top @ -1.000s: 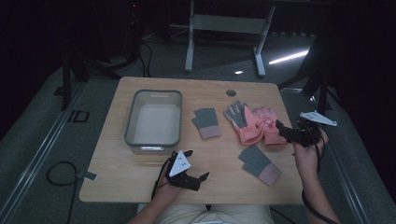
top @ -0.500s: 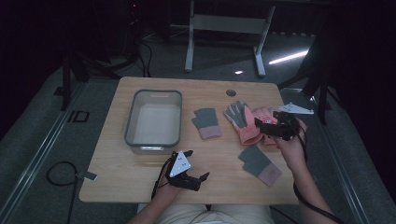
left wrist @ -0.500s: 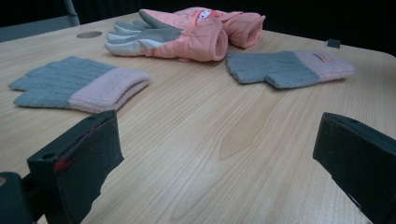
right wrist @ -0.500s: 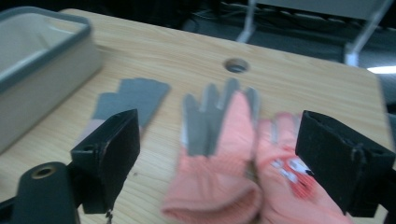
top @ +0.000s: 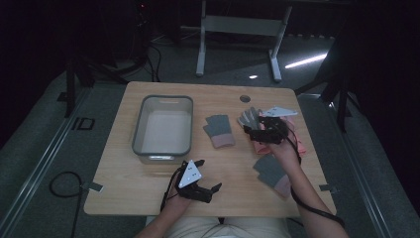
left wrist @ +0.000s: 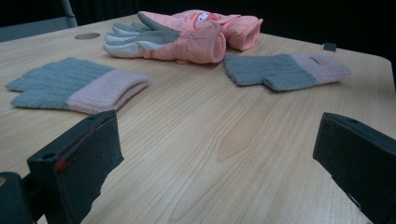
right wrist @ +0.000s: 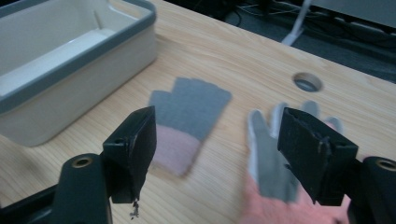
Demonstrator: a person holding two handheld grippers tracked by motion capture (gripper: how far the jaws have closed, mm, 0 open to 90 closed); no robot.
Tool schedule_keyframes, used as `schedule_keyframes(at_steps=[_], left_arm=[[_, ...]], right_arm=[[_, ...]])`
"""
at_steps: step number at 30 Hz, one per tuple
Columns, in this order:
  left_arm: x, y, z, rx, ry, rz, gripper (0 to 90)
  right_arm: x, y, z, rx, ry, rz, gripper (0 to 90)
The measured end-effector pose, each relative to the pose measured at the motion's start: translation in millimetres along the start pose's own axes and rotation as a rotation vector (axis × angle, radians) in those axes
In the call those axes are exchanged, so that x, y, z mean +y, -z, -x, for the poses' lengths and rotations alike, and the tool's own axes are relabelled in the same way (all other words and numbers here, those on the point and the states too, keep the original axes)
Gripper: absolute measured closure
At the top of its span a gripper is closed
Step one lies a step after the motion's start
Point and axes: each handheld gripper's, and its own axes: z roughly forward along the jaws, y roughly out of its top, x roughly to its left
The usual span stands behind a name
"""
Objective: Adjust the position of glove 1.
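A pair of pink ski gloves (top: 297,141) with grey palms (right wrist: 266,154) lies right of the table's middle. One grey knit glove with a pink cuff (top: 219,130) lies beside the bin, another (top: 272,173) nearer the front right. My right gripper (top: 251,131) hovers over the ski gloves, pointing left. Its jaws have just been closing but still stand apart, and nothing is pressed between them (right wrist: 217,130). My left gripper (top: 210,174) rests near the front edge, jaws wide open (left wrist: 217,128), facing the gloves (left wrist: 187,37).
A white bin with a grey rim (top: 140,121) stands left of centre with nothing visible inside (right wrist: 28,88). A round cable hole (top: 244,98) sits near the table's far edge. A metal stand (top: 237,25) rises beyond the table on the dark floor.
My right gripper has travelled left from the table's right edge to above the pink ski gloves, and its jaws look narrower. The left gripper has stayed put.
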Motion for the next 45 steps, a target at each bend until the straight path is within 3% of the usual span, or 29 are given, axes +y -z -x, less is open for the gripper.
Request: schedule_keyframes(at_steps=[7, 8, 11, 21, 25, 29, 36, 45], left_arm=[[0.1, -0.3, 1.2, 0.000, -0.009, -0.001, 0.6], [0.1, -0.3, 1.2, 0.001, -0.006, 0.000, 0.6], [0.1, 0.0, 0.8, 0.001, -0.010, -0.002, 0.6], [-0.1, 0.0, 0.7, 0.000, -0.004, 0.003, 0.6], [-0.1, 0.0, 0.8, -0.001, -0.005, 0.002, 0.6], [-0.2, 0.2, 0.8, -0.001, -0.006, 0.004, 0.6], [-0.2, 0.2, 0.6, -0.001, -0.004, 0.003, 0.6], [-0.3, 0.5, 0.7, -0.002, -0.007, 0.005, 0.6]], right_arm=[[4.7, -28.2, -13.2, 0.044, 0.020, -0.008, 33.0], [5.4, -41.2, -15.5, 0.059, 0.020, -0.017, 35.2], [5.0, -58.5, -16.4, 0.068, 0.011, -0.040, 36.9], [4.7, -101.1, -16.5, 0.037, -0.005, -0.080, 46.1], [4.1, -120.0, -16.7, 0.046, 0.009, -0.145, 49.9], [2.2, -136.5, -13.0, 0.063, -0.013, -0.180, 52.7], [-4.6, -161.4, -14.3, 0.067, -0.003, -0.239, 58.4], [-12.0, -173.7, -18.8, 0.049, 0.016, -0.274, 71.2]])
